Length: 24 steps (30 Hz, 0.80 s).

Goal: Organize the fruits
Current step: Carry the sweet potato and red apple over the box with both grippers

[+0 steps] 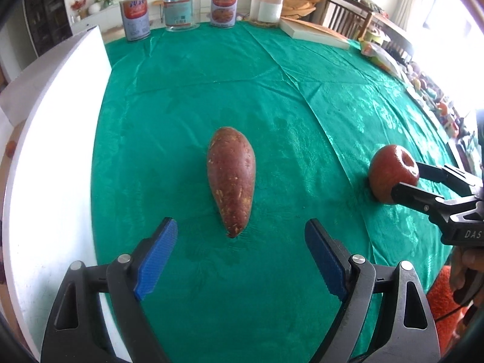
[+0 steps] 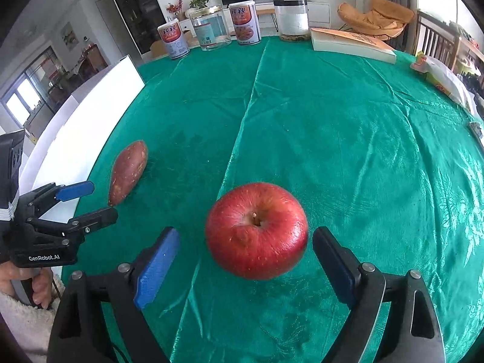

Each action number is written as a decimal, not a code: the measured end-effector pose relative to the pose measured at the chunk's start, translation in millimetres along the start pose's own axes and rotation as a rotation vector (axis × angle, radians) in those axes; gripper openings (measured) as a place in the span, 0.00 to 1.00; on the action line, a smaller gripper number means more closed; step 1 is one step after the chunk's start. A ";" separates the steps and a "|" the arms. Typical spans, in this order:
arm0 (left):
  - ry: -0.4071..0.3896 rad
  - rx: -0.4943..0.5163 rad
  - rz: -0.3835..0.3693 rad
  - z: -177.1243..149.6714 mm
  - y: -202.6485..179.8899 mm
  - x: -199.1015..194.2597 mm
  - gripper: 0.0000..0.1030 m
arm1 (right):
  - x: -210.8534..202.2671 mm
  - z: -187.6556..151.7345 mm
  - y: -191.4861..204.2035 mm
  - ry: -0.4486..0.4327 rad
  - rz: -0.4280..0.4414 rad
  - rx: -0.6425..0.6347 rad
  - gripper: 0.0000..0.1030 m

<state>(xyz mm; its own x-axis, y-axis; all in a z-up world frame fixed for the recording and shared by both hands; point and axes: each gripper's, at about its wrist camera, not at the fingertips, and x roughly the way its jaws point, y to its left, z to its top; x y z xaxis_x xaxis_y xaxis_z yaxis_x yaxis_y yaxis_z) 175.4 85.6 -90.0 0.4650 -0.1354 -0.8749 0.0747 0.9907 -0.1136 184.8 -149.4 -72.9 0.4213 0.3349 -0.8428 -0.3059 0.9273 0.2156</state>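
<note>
A reddish-brown sweet potato (image 1: 231, 178) lies lengthwise on the green tablecloth (image 1: 196, 90), its narrow tip just reaching between the blue fingertips of my left gripper (image 1: 242, 224). That gripper stands open and hovers above the cloth, touching nothing. To the right a red apple (image 1: 390, 169) rests on the cloth with my right gripper (image 1: 407, 178) straddling it. In the right wrist view the apple (image 2: 257, 230) sits stem up between the wide-spread pads of the right gripper (image 2: 245, 233), with a gap on each side. The sweet potato (image 2: 128, 171) and the left gripper (image 2: 103, 200) show at the left.
A white board (image 1: 54, 121) stands along the table's left edge. Two cans (image 1: 134, 18) and two clear jars (image 1: 181, 7) line the far edge, with a book (image 1: 314, 31) beside them. Snack packets (image 1: 378, 51) lie along the right edge. Wooden chairs stand beyond.
</note>
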 end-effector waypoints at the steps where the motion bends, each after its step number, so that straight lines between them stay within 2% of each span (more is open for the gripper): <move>1: 0.011 -0.010 -0.017 -0.6 4.6 -1.1 0.85 | -1.7 -1.4 -3.5 0.002 0.006 0.015 0.87; 3: 0.011 -0.010 -0.034 -0.9 9.2 -2.5 0.85 | -5.5 -4.3 -9.7 0.003 0.014 0.036 0.87; 5: 0.006 0.002 -0.015 1.4 7.7 0.2 0.85 | -7.6 -5.2 -12.0 0.010 0.013 0.039 0.87; 9: -0.015 0.049 0.066 15.7 -5.6 15.7 0.84 | -4.8 3.4 -1.8 0.036 -0.010 -0.004 0.87; 11: -0.012 0.042 0.115 24.6 -6.0 27.2 0.83 | 1.3 11.5 5.1 0.058 -0.022 -0.027 0.87; 13: -0.009 0.020 0.132 31.7 -3.2 35.9 0.82 | 10.7 18.5 9.3 0.087 -0.052 -0.044 0.87; 14: -0.006 0.012 0.133 34.1 -1.4 39.4 0.79 | 15.0 21.3 10.6 0.100 -0.067 -0.049 0.87; 15: 0.001 0.006 0.133 35.3 0.0 42.4 0.56 | 19.0 22.9 10.4 0.119 -0.079 -0.050 0.86; 16: 0.015 -0.005 0.093 35.9 1.3 45.3 0.38 | 21.1 23.5 8.7 0.133 -0.084 -0.042 0.71; 19: 0.005 -0.024 0.093 33.5 3.8 40.0 0.38 | 20.7 24.7 4.6 0.152 -0.082 -0.028 0.68; 21: -0.013 -0.052 0.042 29.1 5.1 26.3 0.38 | 17.1 22.4 2.5 0.153 -0.063 -0.017 0.67; 24: -0.060 -0.102 -0.050 22.9 5.2 -7.8 0.38 | 5.5 19.9 -2.9 0.132 0.014 0.045 0.67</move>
<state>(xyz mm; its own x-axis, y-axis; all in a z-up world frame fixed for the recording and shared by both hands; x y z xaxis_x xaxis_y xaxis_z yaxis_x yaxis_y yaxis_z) 192.4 91.5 -73.0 0.5149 -0.1826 -0.8376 0.0110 0.9784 -0.2066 204.9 -146.9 -68.4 0.3005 0.3259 -0.8964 -0.2711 0.9302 0.2473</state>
